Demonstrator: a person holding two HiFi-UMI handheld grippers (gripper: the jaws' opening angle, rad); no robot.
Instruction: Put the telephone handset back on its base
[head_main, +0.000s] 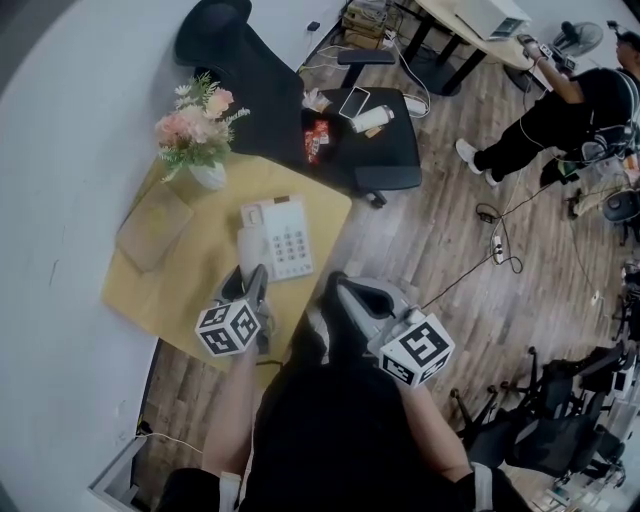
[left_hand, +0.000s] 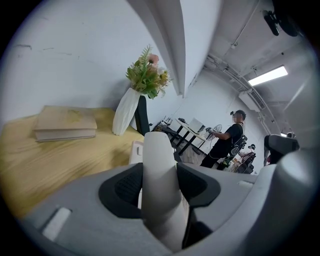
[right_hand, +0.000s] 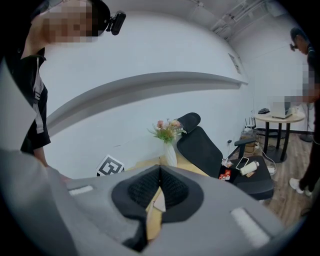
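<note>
Head view: a yellow wooden table (head_main: 190, 275) stands against a white wall, with wood floor (head_main: 450, 250) to its right. On the table are a vase of flowers (head_main: 203, 135), a book (head_main: 153, 228) and the white telephone base (head_main: 285, 240), keypad facing up. The handset (head_main: 247, 250) runs along the base's left side. Its near end is at the tip of the left tool (head_main: 254, 285). Whether it sits in the cradle cannot be told here. The right tool (head_main: 345, 292) hangs off the table's near right corner, apart from the base. A black office chair (head_main: 300, 110) stands behind the table, and a person (head_main: 575, 110) stands far right.

Left gripper view: both jaws are clamped on the white handset, which runs forward between the black pads and out past them. An edge of the base shows just behind it. The book and vase stand farther back.

Right gripper view: jaws pressed together, nothing gripped. Only a thin slit of table shows below the pads.
</note>
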